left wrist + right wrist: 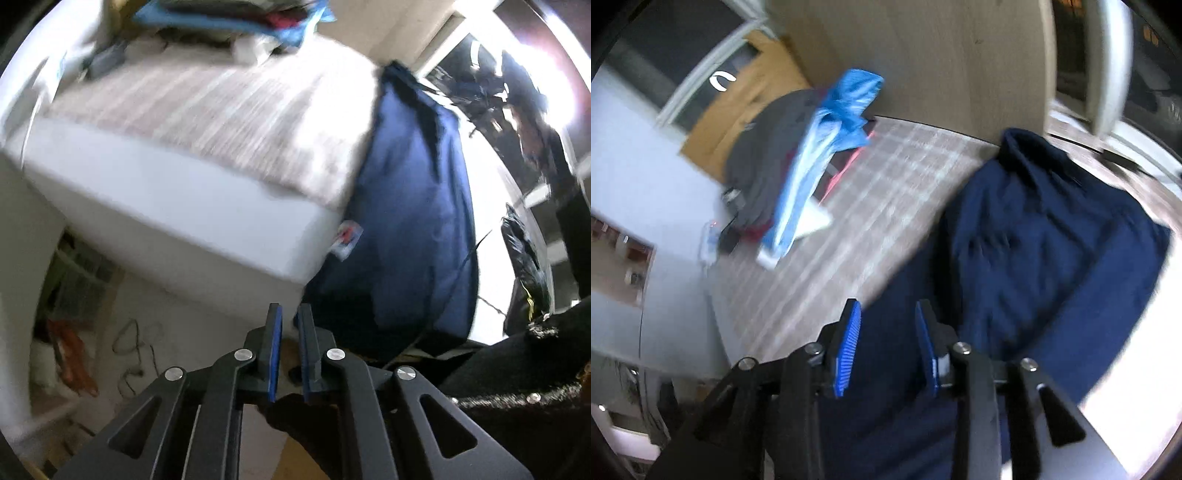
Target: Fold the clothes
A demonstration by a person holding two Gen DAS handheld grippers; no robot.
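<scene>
A navy blue garment (pixel 413 206) hangs over the right corner of the bed, with a small white label (pixel 347 240) on its edge. In the right wrist view the same navy garment (pixel 1052 240) lies crumpled on the checked bed cover (pixel 886 192) and spills over the near edge. My left gripper (pixel 290 317) hovers beside the mattress corner, just left of the cloth, its pads a narrow gap apart with nothing in it. My right gripper (pixel 888 310) stands open above the hanging part of the garment, which shows behind the gap and is not pinched. Both views are motion-blurred.
A heap of clothes (pixel 764 173) with a light blue piece (pixel 827 147) sits at the bed's far left, seen too as a pile (pixel 229 18). The white mattress side (pixel 166 221) faces me. A dark sleeve (pixel 517 387) and a black bag (pixel 524 258) are at the right.
</scene>
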